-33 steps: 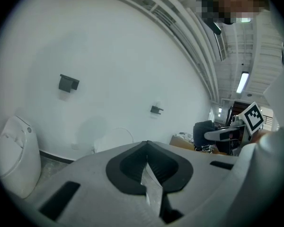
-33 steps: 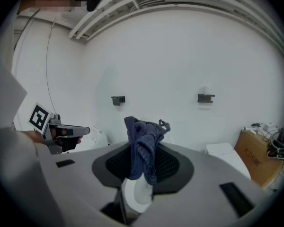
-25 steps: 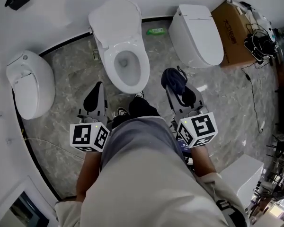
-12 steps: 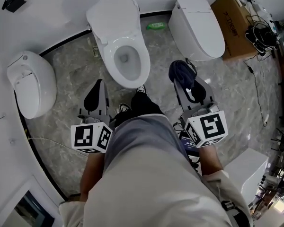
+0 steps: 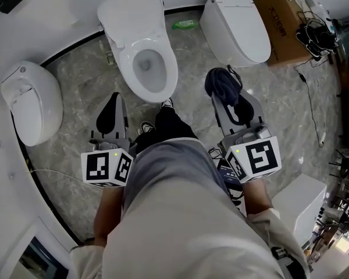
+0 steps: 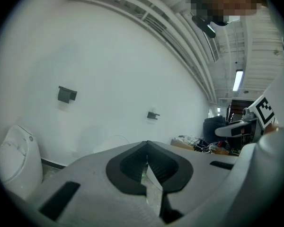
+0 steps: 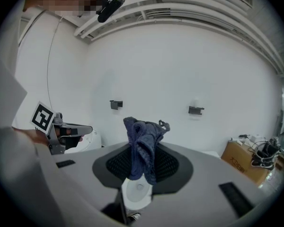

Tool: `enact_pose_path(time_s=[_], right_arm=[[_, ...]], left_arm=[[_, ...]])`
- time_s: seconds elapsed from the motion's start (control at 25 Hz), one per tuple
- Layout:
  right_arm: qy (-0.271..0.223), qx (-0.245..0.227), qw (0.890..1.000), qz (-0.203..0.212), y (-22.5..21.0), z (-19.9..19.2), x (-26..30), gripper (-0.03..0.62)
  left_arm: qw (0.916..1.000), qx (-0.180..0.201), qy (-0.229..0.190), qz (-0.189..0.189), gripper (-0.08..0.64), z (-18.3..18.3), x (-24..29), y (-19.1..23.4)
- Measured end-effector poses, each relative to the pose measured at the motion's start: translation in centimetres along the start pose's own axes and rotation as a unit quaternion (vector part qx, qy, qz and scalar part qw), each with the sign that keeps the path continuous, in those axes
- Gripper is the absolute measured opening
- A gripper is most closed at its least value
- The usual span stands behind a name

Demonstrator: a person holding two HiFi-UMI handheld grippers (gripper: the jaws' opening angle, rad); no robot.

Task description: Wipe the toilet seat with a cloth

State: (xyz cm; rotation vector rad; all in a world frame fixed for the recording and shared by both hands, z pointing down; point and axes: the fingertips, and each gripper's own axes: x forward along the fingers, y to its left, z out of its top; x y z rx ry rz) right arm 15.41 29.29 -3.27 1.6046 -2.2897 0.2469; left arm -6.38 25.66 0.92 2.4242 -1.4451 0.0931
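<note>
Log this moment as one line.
left gripper: shut, empty | right gripper: shut on cloth | cloth: held clear of toilet seat

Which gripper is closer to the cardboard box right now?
Right. The right gripper, shut on the cloth, is on the same side of the open toilet as the box, by the closed toilet. The left gripper, shut and empty, is on the open toilet's other side.

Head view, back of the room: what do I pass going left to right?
left closed toilet → open toilet → green packet → right closed toilet → cardboard box → cables
</note>
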Motion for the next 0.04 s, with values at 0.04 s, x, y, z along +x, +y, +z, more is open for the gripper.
enact_pose_path(time_s=[0.04], right_arm=[[0.000,0.000,1.000,-0.001,0.05,0.05,-0.04,0.101]], left_arm=[[1.0000,0.000,-0.001,0.000,0.009,0.04,0.01,0.09]])
